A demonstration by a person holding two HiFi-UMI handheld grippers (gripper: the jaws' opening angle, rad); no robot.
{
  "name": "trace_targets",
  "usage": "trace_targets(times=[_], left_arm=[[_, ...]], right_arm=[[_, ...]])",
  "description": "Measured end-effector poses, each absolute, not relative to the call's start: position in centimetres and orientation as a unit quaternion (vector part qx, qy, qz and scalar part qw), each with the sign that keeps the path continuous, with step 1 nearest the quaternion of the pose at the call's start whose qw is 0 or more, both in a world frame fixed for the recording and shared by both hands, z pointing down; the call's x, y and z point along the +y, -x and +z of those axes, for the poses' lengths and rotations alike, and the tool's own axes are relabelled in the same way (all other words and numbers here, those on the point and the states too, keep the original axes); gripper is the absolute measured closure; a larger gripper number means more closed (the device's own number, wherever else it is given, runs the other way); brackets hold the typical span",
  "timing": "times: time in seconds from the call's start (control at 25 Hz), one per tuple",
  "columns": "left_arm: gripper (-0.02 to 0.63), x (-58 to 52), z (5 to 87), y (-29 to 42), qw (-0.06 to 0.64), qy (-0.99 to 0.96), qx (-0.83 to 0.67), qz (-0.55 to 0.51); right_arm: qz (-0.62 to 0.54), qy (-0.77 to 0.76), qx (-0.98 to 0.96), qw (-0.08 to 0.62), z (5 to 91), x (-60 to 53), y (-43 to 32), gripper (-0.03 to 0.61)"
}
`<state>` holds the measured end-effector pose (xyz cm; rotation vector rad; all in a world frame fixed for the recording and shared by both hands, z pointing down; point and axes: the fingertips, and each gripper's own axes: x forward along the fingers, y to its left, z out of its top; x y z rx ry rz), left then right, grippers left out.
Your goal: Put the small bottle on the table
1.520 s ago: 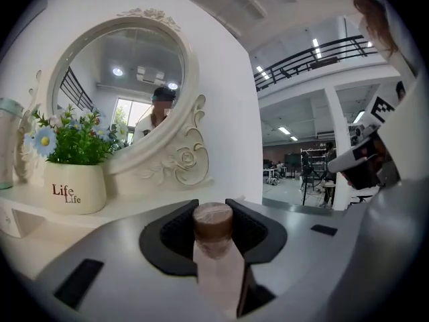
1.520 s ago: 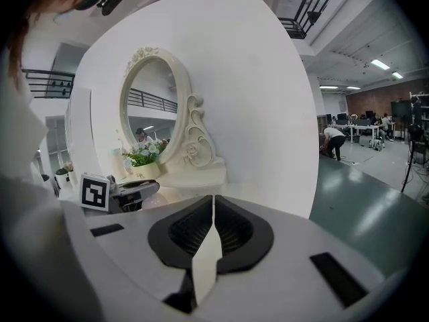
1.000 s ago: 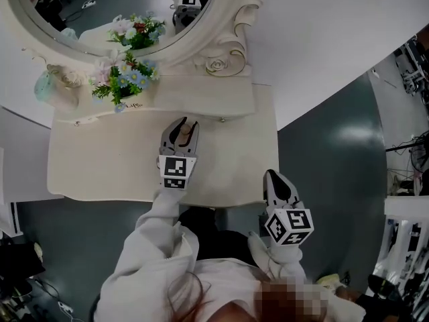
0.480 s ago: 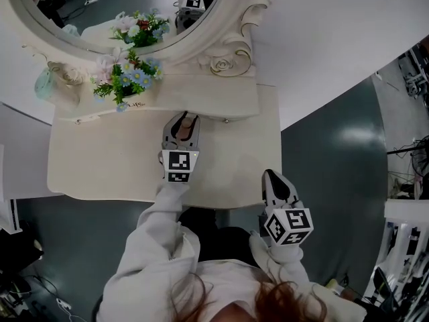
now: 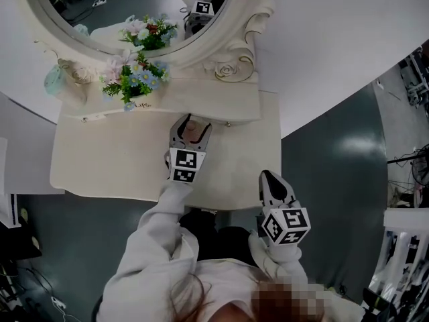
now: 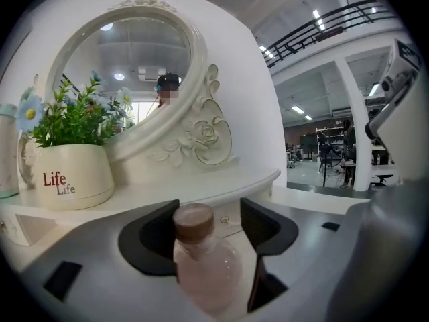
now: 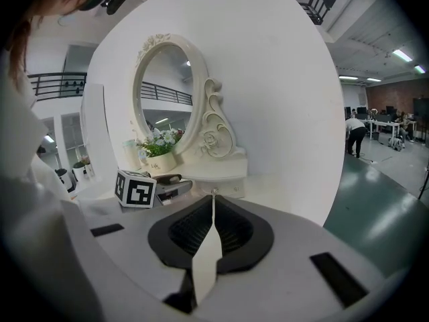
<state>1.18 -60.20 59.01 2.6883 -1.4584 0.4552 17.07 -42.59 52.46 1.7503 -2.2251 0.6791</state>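
The small bottle [image 6: 200,263], right of the flowerpot [image 6: 70,176], stands between the left gripper's [image 5: 190,130] just-parted jaws: withdraw straight back; right gripper's [image 7: 213,210] jaws together.

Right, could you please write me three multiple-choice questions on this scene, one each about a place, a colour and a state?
1. Where is the small bottle? A on the shelf by the flower pot; B on the table, between the left gripper's jaws; C on the floor.
2. What colour is its cap? A blue; B brown; C white.
3. How do the right gripper's jaws stand? A wide apart; B closed on the bottle; C together, empty.
Answers: 1 B, the left gripper view shows it upright between jaws that have just been opening; 2 B, the cap looks brown; 3 C, its own view shows the jaws meeting on nothing.
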Motion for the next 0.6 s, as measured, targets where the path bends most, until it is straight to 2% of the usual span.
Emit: trace_targets(times=[0.08,0.36,0.6], left_arm=[[0.262,-60.2,58.8,-0.7,0.023,-0.858,-0.487,0.159],[0.245,-59.6,56.0,2.3,0.028,-0.84,-0.521,0.15],[0.247,-55.6,53.2,4.4,0.061,-0.843,-0.52,0.122]], right_arm=[[0.227,-0.596,-0.762,0.111,52.1,-42.7,-16.9,0.543],[0.217,-0.588,-0.772,0.1,51.3,-43.2,-16.3,0.543],[0.207,-0.586,-0.779,0.085,50.3,-43.8,-16.3,0.543]])
